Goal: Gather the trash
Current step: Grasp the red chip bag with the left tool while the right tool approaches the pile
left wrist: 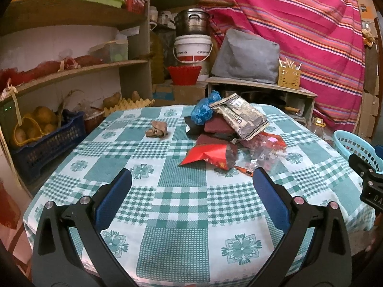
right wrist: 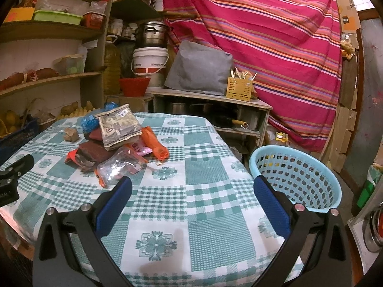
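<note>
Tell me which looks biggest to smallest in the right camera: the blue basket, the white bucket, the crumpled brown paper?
1. Blue basket, though it sits nearest the camera, which makes it look larger.
2. White bucket, far back by the shelves.
3. Crumpled brown paper, smallest, on the tablecloth.

Wooden shelves [left wrist: 71, 69] at 10 o'clock, stocked. Striped pink cloth [right wrist: 263, 35] hung at 1 o'clock. Low wooden cabinet [right wrist: 210, 105] at 12, grey cushion [right wrist: 198, 71] on top. Checked green tabletop [left wrist: 182, 191] central.
</note>
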Demonstrator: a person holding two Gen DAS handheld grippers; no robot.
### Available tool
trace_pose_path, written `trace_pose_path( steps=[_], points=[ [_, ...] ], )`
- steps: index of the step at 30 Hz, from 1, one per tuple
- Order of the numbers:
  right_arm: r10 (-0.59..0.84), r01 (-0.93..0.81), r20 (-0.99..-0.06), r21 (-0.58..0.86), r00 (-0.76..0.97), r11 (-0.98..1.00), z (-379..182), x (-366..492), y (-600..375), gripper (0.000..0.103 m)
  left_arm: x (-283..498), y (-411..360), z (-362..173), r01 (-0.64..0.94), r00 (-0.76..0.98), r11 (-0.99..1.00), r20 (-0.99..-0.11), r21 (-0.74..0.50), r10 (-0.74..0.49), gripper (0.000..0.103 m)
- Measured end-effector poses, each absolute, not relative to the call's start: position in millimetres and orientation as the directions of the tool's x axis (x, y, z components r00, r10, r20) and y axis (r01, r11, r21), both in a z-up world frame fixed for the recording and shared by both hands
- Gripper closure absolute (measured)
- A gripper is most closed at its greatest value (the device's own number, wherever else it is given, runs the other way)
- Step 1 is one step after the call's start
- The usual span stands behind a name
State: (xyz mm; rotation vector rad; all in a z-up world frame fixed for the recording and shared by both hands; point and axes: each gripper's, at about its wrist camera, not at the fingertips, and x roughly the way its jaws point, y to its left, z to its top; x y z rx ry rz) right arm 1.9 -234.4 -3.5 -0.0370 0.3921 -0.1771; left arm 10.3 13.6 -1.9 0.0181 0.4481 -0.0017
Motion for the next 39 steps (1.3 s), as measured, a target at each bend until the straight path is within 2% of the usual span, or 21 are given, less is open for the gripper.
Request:
trace_pose_path(
  steps=[6,13,19,24,28,31,39],
  points=[
    [-0.175,0.176,-0.412,-0.037,0.894,0.984,3.9,19.1,-248.1,0.004,25.3,17.6,6.6,0.012,0.894,1.000,-0.449,0.015,-0.004,0.005],
    [-0.160,0.144,-0.329,-0.074,0.931,0.987,38.5,47.6,-239.1,0.004,58.5,13.9,37.0,0.028,0.903,0.999,-0.429,0.029,-0.013,0.005],
    [-0.170,0.139,-0.385,-0.108,0.907,0.984,42.6,92.6,-238.1,0.004,99.9,8.1,43.9,0.043,0.897,0.998,-0.441,0.055,-0.015,0.005],
    [-0.194,0.163,-0.420,-0.109,0.887,0.981,18.8,109.1,-243.8,0.004,127.1,16.2,16.3,0.016,0.855,0.999,-0.519,0.050,0.013,0.005],
    [-0.170,0.137,-0.485,-0.103,0.858,0.985,0.1,121.3,-244.1,0.004,150.6,22.2,-4.0,0.009,0.801,0.999,-0.598,0.051,0.023,0.008],
    [-0.164,0.131,-0.489,-0.101,0.857,0.986,-2.9,124.6,-240.0,0.004,167.9,28.5,-13.3,0.009,0.768,1.000,-0.641,0.007,-0.003,0.009],
    [-0.137,0.098,-0.538,-0.101,0.832,0.990,-14.8,133.5,-232.1,0.004,171.0,17.0,-38.4,0.093,0.689,0.995,-0.723,0.018,-0.052,0.020]
  ],
)
